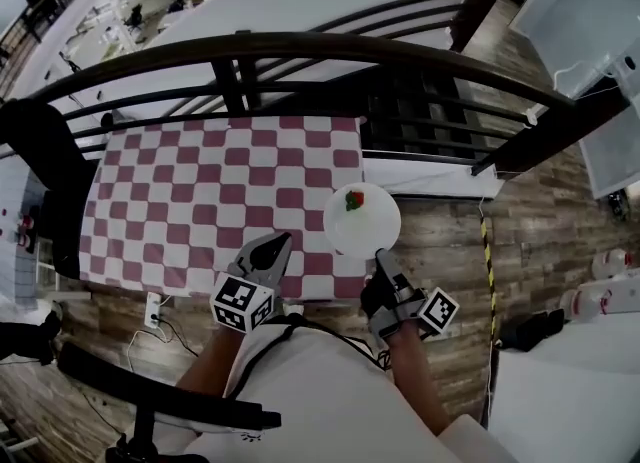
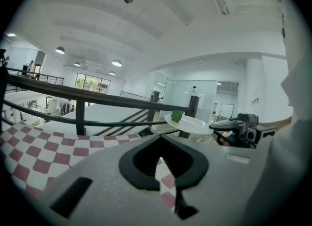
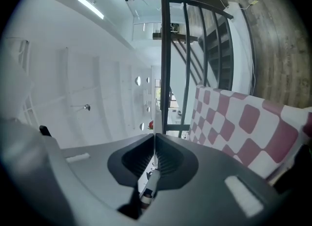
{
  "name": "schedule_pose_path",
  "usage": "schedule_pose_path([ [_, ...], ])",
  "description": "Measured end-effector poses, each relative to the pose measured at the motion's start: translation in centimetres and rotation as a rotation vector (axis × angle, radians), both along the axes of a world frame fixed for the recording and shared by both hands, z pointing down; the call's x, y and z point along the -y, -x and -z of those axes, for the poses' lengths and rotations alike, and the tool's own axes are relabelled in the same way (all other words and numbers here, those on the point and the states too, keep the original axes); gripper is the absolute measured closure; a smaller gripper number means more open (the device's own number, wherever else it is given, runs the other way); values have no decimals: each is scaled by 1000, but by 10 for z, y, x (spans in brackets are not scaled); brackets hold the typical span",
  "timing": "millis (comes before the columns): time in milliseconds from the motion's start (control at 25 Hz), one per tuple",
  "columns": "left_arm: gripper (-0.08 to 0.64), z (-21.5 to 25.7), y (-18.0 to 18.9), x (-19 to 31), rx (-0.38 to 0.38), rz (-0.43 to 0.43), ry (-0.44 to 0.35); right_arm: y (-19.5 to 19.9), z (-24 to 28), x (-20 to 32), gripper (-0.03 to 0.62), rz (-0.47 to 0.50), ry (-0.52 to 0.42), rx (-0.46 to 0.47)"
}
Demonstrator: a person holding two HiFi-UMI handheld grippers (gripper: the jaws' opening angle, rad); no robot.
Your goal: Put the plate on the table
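Two fingers of the right gripper [image 1: 379,257] pinch the near rim of the white plate [image 1: 368,229], which shows edge-on as a thin white line between them in the right gripper view. The plate, carrying a small red-and-green piece of food [image 1: 354,200], is held level at the right edge of the checkered table [image 1: 200,201], partly past that edge. The right forearm [image 1: 420,376] reaches forward from the body. The left gripper [image 1: 283,242] hovers near the plate's left side, over the table, its fingers pressed together on nothing.
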State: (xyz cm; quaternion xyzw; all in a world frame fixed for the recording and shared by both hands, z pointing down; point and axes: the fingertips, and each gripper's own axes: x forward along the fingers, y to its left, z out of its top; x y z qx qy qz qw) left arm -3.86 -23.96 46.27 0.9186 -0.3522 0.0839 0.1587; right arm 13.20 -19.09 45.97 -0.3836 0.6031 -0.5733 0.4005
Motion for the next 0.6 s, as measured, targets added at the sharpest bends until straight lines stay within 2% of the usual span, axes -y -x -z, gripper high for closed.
schedule_pose_path([
  [160, 554, -2, 8, 31, -1, -12, 2, 6, 0, 28, 574, -16, 6, -12],
  [360, 554, -7, 11, 56, -40, -51, 29, 15, -4, 56, 574, -24, 18, -19],
  [600, 554, -15, 7, 75, -25, -78, 45, 20, -6, 80, 574, -22, 30, -18],
])
